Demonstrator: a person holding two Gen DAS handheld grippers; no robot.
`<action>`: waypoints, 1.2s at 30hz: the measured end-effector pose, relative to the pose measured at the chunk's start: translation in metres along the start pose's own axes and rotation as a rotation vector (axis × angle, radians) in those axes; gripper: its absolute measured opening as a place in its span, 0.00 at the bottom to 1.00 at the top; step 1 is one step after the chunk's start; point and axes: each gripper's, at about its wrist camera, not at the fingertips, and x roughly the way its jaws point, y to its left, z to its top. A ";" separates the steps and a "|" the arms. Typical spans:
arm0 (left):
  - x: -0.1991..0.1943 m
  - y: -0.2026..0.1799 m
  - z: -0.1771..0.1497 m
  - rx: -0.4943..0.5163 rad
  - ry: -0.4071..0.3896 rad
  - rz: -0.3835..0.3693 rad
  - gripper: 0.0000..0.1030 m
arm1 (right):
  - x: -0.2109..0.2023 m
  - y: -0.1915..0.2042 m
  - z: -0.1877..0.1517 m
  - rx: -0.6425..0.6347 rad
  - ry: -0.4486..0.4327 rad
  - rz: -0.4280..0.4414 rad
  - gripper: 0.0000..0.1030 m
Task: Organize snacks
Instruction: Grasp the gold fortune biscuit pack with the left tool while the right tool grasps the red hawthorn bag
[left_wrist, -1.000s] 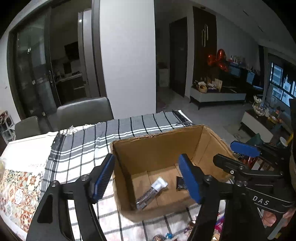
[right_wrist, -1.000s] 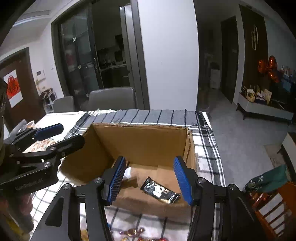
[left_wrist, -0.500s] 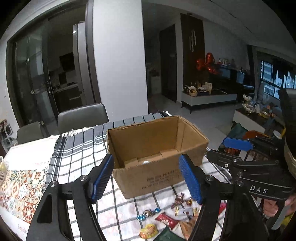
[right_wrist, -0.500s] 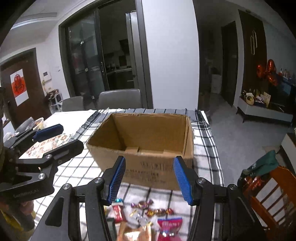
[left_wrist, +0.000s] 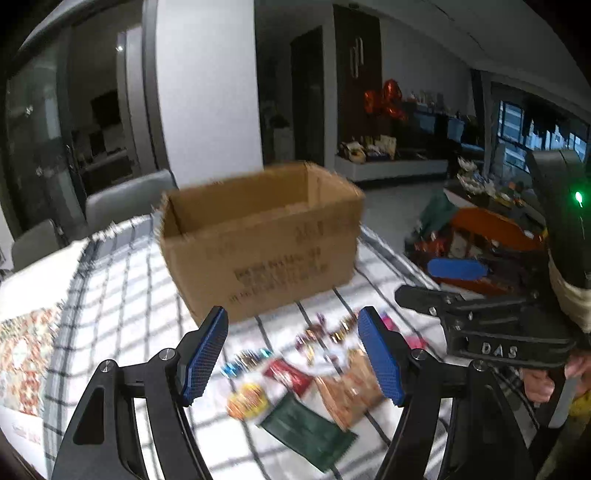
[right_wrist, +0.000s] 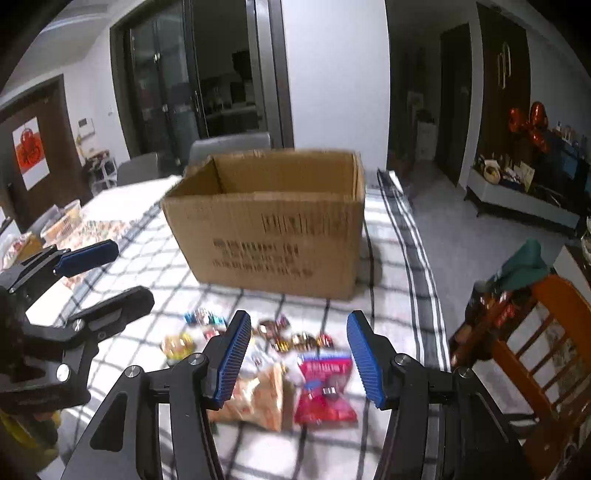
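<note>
An open cardboard box (left_wrist: 266, 240) (right_wrist: 273, 229) stands on the checked tablecloth. In front of it lies a heap of snacks: a dark green packet (left_wrist: 308, 432), a brown packet (left_wrist: 351, 391) (right_wrist: 255, 398), a red packet (left_wrist: 288, 373), a pink packet (right_wrist: 325, 387), a yellow round sweet (left_wrist: 246, 400) (right_wrist: 177, 343) and several small wrapped sweets (right_wrist: 280, 336). My left gripper (left_wrist: 293, 358) is open and empty above the snacks. My right gripper (right_wrist: 295, 358) is open and empty above the brown and pink packets. Each gripper shows in the other's view.
The tablecloth (right_wrist: 399, 266) ends at the table's right edge. An orange wooden chair (right_wrist: 535, 354) with things on it stands to the right. Grey chairs (left_wrist: 125, 199) stand behind the table. A patterned mat (left_wrist: 22, 354) and a plastic tub (right_wrist: 62, 221) lie at the left.
Both grippers have pulled back and down from over the box to the snack heap in front of it. The inside of the box is out of sight now.
</note>
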 end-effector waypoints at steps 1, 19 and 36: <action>0.004 -0.003 -0.005 0.009 0.016 -0.014 0.70 | 0.003 -0.002 -0.004 0.000 0.014 0.001 0.54; 0.059 -0.050 -0.048 0.314 0.132 -0.227 0.70 | 0.046 -0.017 -0.047 -0.006 0.174 -0.026 0.54; 0.107 -0.056 -0.057 0.343 0.249 -0.298 0.49 | 0.067 -0.021 -0.050 0.033 0.222 -0.010 0.54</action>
